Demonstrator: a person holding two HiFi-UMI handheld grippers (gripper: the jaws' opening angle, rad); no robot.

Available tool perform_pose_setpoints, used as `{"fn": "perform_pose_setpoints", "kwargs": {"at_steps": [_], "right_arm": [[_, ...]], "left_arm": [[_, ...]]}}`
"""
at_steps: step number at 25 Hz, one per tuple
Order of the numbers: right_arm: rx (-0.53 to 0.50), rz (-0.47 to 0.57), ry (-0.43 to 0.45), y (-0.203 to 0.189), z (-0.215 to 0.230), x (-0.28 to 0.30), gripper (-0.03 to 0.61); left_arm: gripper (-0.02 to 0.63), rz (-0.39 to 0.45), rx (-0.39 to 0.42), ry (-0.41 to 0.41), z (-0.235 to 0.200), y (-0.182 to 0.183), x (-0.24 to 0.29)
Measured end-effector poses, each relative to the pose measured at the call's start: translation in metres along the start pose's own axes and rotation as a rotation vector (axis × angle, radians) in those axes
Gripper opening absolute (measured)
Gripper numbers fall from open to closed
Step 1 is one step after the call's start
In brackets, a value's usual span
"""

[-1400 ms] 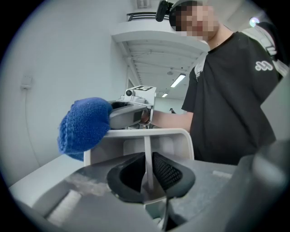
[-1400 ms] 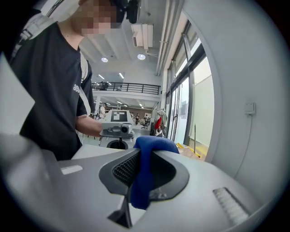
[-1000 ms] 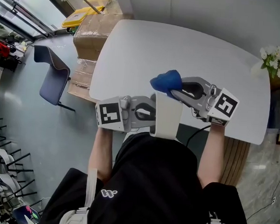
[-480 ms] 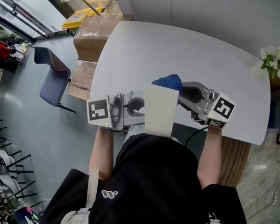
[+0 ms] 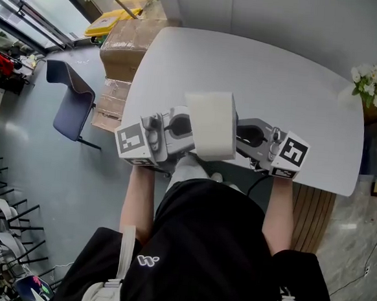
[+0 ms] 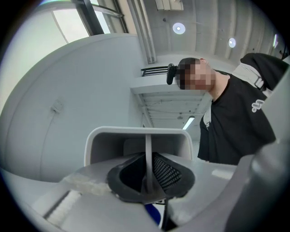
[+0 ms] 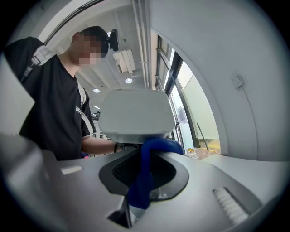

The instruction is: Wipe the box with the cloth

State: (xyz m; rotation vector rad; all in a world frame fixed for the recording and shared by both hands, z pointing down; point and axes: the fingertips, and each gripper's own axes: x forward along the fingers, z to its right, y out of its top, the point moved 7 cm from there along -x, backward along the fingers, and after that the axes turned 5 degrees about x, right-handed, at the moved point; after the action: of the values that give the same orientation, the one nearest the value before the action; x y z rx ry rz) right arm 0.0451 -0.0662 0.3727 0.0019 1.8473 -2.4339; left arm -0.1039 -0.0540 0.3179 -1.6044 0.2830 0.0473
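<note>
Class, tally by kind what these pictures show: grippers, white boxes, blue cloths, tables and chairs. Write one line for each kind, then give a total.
grippers: 2 (left gripper, right gripper)
white box: 1
blue cloth: 1
table: 1
chair: 1
total: 6

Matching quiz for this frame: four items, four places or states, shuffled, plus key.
1 left tool
2 right tool
3 flowers
4 chair

a shut on the blue cloth
b standing left of the table
c shut on a wall of the white box
d by the table's right edge

Pairs: 1-c, 2-a, 3-d, 4-b
</note>
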Motion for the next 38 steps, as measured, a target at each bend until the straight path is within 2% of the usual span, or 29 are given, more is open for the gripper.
{"fn": "perform_pose_setpoints", "kwargs": {"at_steps": [4,9,17,24,26,30,38], "right_arm": [[-0.013,-0.015,0.021,-0.002,-0.01,0.004,0.052],[-0.008,-0.004,0.046,-0.001,-0.02,0.006,0.052],[0.005,-0.005,0.085,-0.005,-0.036,0.011,0.052],[-0.001,-0.001,0.125,-0.004,-0.045,0.012,0.052],[-0.005,0.019,0.146,0.002,-0.05,0.014,0.052],[-0.006,0.086,0.158,0.019,-0.056,0.015,0.052],[-0.059,0.151,0.111,0.041,-0.061,0.006,0.052]], "left_arm": [[0.052,-0.006,0.024,0.044,-0.011,-0.003,-0.009],[0.052,0.021,0.001,0.102,-0.018,-0.002,-0.017],[0.052,0.019,-0.037,0.185,-0.029,-0.009,-0.032],[0.052,-0.015,-0.055,0.244,-0.036,-0.023,-0.039],[0.052,-0.052,-0.05,0.261,-0.036,-0.028,-0.042],[0.051,-0.156,-0.03,0.239,-0.032,-0.04,-0.037],[0.052,-0.162,-0.056,0.168,-0.021,-0.049,-0.033]]}}
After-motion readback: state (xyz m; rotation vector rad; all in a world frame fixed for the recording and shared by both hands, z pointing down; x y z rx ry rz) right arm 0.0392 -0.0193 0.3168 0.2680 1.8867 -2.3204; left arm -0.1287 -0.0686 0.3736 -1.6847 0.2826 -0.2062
